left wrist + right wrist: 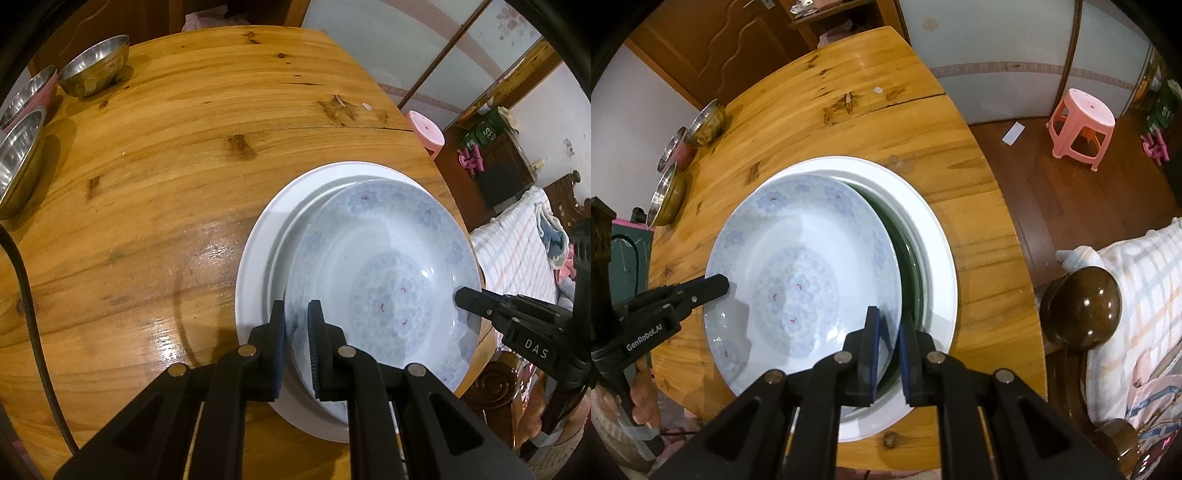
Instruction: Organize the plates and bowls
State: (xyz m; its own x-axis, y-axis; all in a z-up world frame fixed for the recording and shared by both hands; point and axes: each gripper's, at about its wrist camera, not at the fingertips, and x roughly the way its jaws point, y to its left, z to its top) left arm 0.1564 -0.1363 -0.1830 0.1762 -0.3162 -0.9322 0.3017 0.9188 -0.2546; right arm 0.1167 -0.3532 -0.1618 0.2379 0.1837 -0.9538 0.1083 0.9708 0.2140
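A blue flower-patterned plate is held tilted over a large white plate on the round wooden table. My left gripper is shut on the patterned plate's near rim. My right gripper is shut on the opposite rim of the same plate. In the right wrist view a dark green plate shows under it, inside the white plate. Each gripper shows in the other's view: the right one and the left one.
Three steel bowls stand along the table's far left edge, also in the right wrist view. A pink stool stands on the floor beyond the table. A bed with a checked cover is at the right.
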